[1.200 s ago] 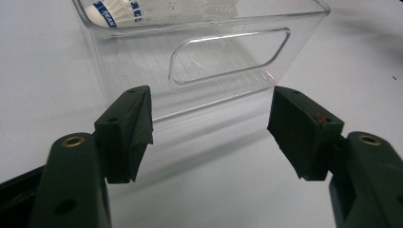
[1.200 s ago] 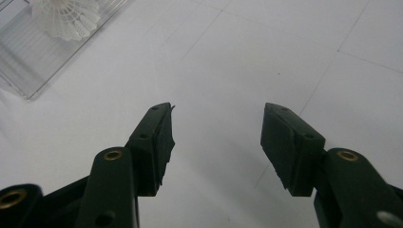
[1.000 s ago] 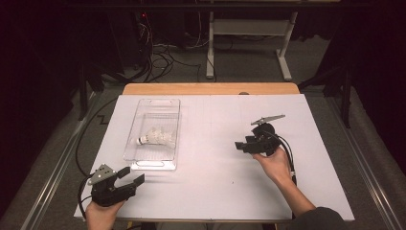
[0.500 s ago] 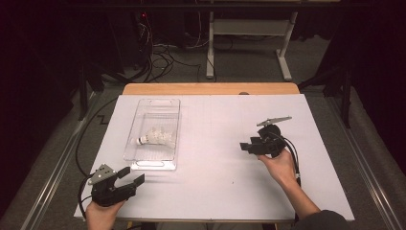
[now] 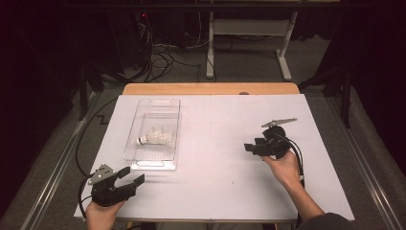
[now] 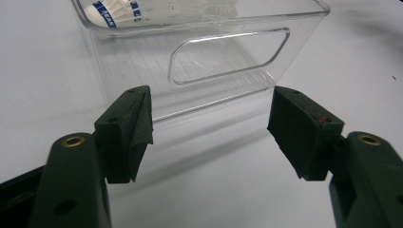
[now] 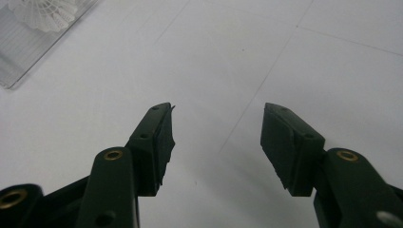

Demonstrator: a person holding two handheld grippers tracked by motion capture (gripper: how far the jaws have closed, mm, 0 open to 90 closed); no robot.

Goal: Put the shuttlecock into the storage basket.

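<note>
Nearest the person, at the front left corner of the white worktop (image 5: 210, 143), the left claw (image 5: 128, 177) is held low in the left hand (image 5: 103, 211), its jaws spread apart with nothing between them. In the left gripper view the two black pads frame bare worktop surface, and just beyond them stands the near end wall of a clear plastic bin (image 6: 228, 61), with its oval handle cutout facing the claw; claw and bin are near each other but apart.

Farther in and to the right, the right claw (image 5: 250, 146) is held in the right hand (image 5: 285, 167), raised somewhat above the worktop and pointing leftward toward the middle. Its jaws are likewise released and empty; the right gripper view shows a plain gap between the pads (image 7: 159, 142) over bare surface marked by faint grid lines. A grey three-cornered plate sits on top of this gripper, and a cable trails back along the forearm.

The clear plastic bin (image 5: 143, 158) lies lengthwise on the left half of the worktop, beyond the left claw. Inside it, about midway along, rests a white shuttlecock (image 5: 154, 138) on its side, cork end toward the bin's left wall; blue bands show on the cork in the left gripper view (image 6: 114, 12).

Beyond the worktop's far wooden edge (image 5: 210, 88), cables (image 5: 163, 55) lie on the floor beside a white metal frame (image 5: 249, 33).
</note>
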